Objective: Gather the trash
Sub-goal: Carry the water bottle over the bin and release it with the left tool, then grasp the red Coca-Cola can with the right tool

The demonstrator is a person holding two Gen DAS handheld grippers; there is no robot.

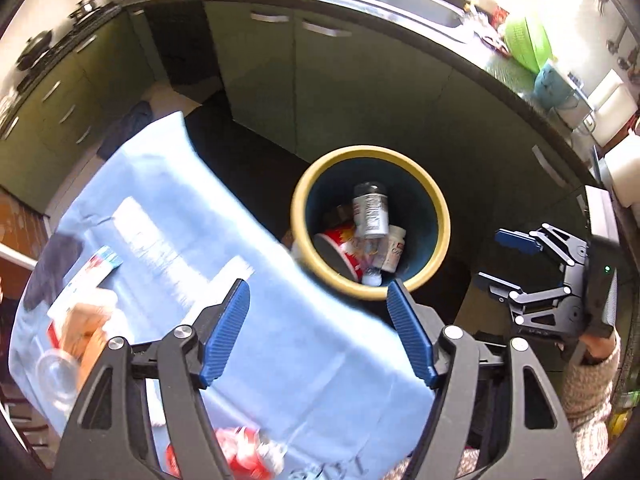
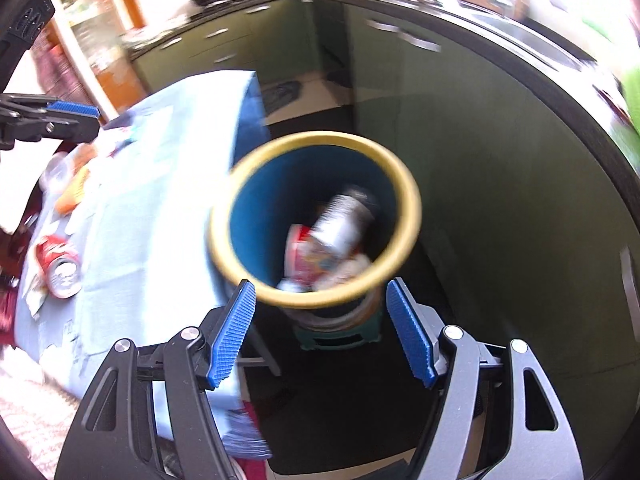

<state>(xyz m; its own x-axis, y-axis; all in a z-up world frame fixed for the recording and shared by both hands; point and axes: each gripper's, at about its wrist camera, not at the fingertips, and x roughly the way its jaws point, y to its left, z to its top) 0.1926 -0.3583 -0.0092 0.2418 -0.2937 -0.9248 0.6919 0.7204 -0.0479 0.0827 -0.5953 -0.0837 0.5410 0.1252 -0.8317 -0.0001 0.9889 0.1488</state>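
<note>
We see the bin (image 1: 370,222) standing beside the table (image 1: 240,280), already holding a grey can (image 1: 370,216), a red-and-white cup (image 1: 344,246) and other pieces. That much looks collected. Left on the blue cloth are a crushed red can (image 2: 60,264), a clear cup (image 1: 56,372) and some wrappers (image 1: 86,280), so we judge the task partly done. Our left gripper (image 1: 320,336) and right gripper (image 2: 320,332) hover above the bin, jaws wide apart, holding nothing.
</note>
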